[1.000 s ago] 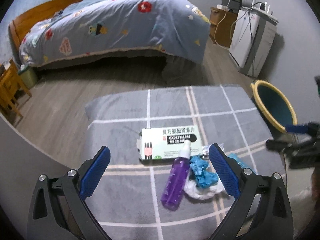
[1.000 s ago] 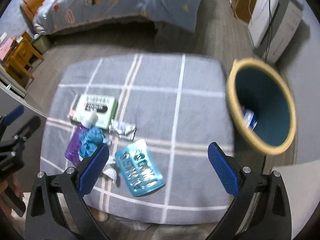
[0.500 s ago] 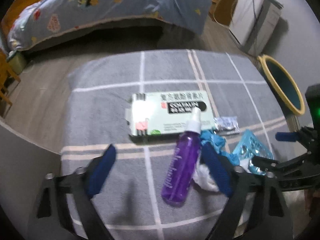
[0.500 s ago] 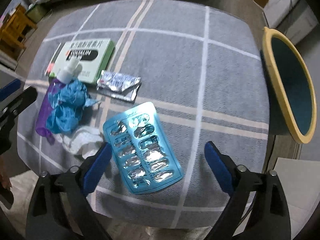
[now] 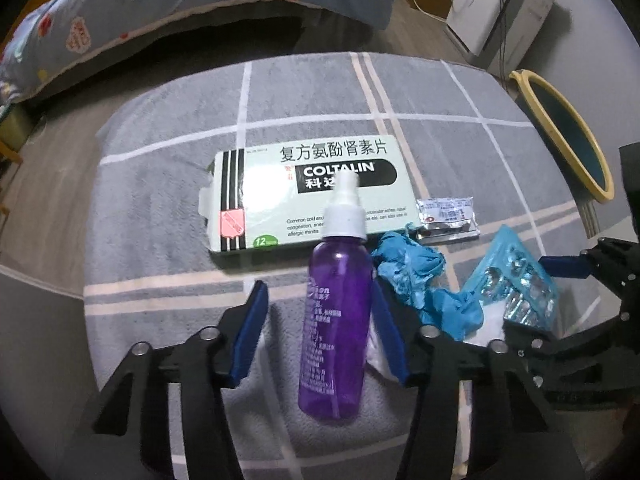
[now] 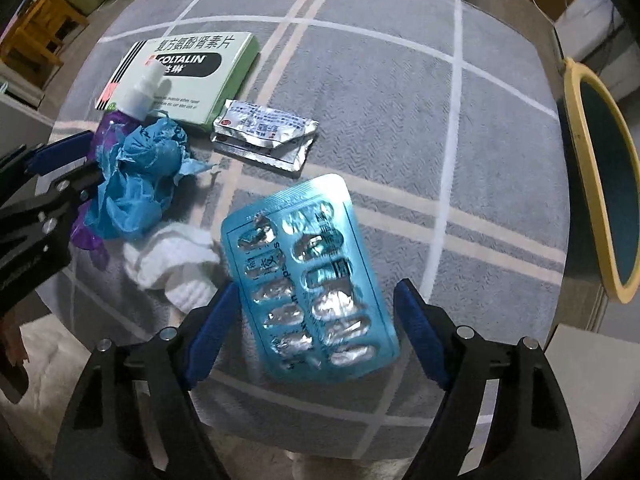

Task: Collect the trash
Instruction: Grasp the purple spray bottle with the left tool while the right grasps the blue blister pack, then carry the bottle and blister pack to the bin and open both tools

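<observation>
On a grey checked cloth [image 5: 168, 216] lie a purple spray bottle [image 5: 336, 332], a green Coltalin box [image 5: 280, 196], a crumpled blue wad [image 5: 416, 276], a white tissue [image 6: 172, 264], a silver sachet [image 6: 264, 132] and a blue blister pack [image 6: 308, 280]. My left gripper [image 5: 320, 336] is open, its fingers either side of the bottle. My right gripper [image 6: 316, 332] is open, its fingers either side of the blister pack. A yellow-rimmed teal bin [image 6: 600, 200] stands to the right of the cloth.
A bed with a patterned blue duvet [image 5: 160, 4] lies beyond the cloth. A white appliance [image 5: 500, 12] stands at the far right. Wooden furniture [image 6: 36, 40] stands at the left.
Both grippers have moved down and forward. The left now straddles the purple bottle and has narrowed; the right now straddles the blister pack.
</observation>
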The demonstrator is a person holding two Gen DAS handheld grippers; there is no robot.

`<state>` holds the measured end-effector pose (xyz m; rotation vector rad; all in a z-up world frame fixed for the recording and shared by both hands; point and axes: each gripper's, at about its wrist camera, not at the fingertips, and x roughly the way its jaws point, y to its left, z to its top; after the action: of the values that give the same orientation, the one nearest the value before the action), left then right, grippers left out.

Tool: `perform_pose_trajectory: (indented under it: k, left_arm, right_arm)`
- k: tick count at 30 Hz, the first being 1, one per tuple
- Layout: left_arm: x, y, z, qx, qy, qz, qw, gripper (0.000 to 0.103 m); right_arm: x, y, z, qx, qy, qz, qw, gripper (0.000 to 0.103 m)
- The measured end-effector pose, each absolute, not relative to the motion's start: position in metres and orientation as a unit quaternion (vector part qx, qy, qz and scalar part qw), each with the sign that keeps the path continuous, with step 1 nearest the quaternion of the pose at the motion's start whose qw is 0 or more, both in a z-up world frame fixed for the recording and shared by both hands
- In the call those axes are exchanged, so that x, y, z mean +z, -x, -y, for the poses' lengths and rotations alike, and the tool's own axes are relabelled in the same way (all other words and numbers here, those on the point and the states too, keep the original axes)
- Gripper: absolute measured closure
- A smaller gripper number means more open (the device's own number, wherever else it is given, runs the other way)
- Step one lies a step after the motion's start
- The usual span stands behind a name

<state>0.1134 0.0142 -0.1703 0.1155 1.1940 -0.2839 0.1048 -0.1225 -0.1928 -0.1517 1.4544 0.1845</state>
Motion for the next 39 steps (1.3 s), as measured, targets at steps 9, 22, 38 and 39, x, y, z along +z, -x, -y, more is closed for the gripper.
perform_pose_trajectory:
  k: [9,22,38,39]
  left_arm:
    - [-0.169,-0.116,-0.011,-0.135,-0.051,-0.561,0.815,0.07]
    - [-0.135,-0.116,-0.018,-0.126,-0.041,-0.518,0.845,0.07]
    - [-0.098,-0.115,-0.01,-0.141,-0.041,-0.466,0.872,0.07]
    - [-0.094,-0.115,-0.008,-0.146,-0.039,-0.461,0.875,0.07]
  right_arm:
    - [-0.18,-0.112,0.119,0.094,0.065,-0.639,0.761,0.053]
    - [-0.146,-0.125,0.126,0.126,0.003,-0.619,0.775,0.087]
    - [-0.1,-0.127,0.135,0.145,0.002,-0.576,0.805,0.093]
    - [-0.093,-0.129,0.14,0.141,0.002,-0.567,0.811,0.093]
